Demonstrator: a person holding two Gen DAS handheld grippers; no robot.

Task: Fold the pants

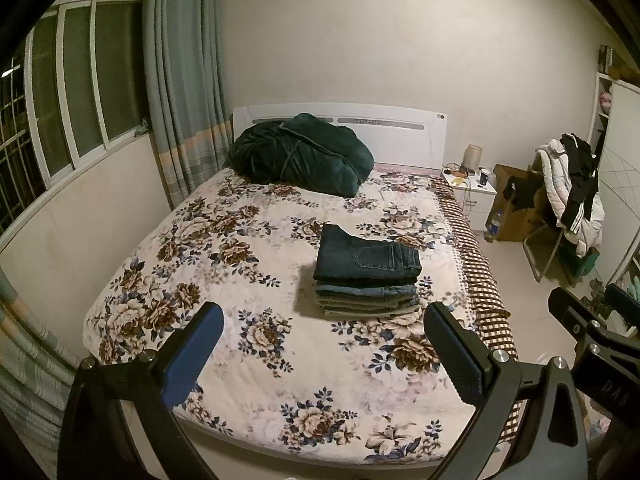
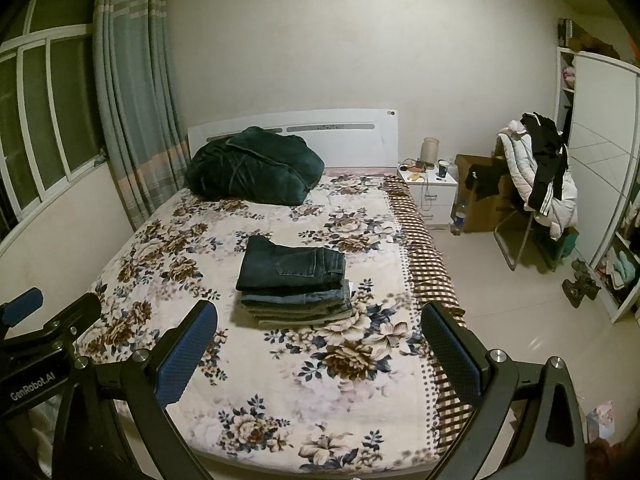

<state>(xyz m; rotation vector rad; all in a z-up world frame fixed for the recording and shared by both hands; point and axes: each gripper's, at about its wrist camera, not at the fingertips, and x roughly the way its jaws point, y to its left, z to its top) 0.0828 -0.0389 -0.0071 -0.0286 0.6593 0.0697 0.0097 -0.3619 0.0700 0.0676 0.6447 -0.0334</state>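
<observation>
A stack of several folded jeans (image 1: pixel 366 276) lies on the floral bed cover (image 1: pixel 224 248), right of the bed's middle; the top pair is dark blue. It also shows in the right wrist view (image 2: pixel 294 280). My left gripper (image 1: pixel 324 332) is open and empty, held well above the foot of the bed, short of the stack. My right gripper (image 2: pixel 320 332) is open and empty too, beside the left one; its body shows at the right edge of the left wrist view (image 1: pixel 588 328).
A dark green robe (image 1: pixel 300 156) is heaped by the white headboard (image 1: pixel 400 128). A white nightstand (image 2: pixel 432 192), a cardboard box (image 2: pixel 476 200) and a chair piled with clothes (image 2: pixel 536 176) stand right of the bed. A window and curtain (image 1: pixel 180 80) are at the left, a wardrobe (image 2: pixel 600 152) at the right.
</observation>
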